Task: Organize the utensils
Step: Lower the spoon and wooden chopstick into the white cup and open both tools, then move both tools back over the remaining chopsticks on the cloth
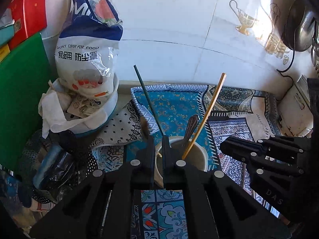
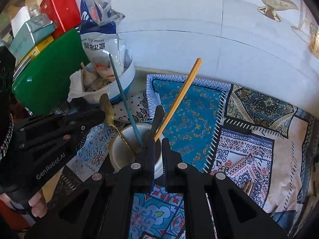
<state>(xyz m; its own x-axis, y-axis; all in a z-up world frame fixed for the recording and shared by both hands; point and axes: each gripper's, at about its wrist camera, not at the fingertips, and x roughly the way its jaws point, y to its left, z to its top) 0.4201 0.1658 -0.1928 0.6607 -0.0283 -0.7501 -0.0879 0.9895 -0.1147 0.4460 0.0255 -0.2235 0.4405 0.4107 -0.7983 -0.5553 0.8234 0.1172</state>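
The white cup (image 2: pixel 127 153) is standing on the patterned cloth (image 2: pixel 199 107), holding a teal chopstick (image 2: pixel 124 97), a yellow chopstick (image 2: pixel 179 97), a dark-handled utensil (image 2: pixel 157 117) and a brass spoon (image 2: pixel 111 117) that is leaning over the rim. The left gripper (image 2: pixel 103 116) is sitting beside the brass spoon's bowl with its fingers pinched together; whether it's touching, I can't tell. The right gripper (image 2: pixel 158 141) is hanging over the cup's rim, fingers nearly together, gripping nothing visible.
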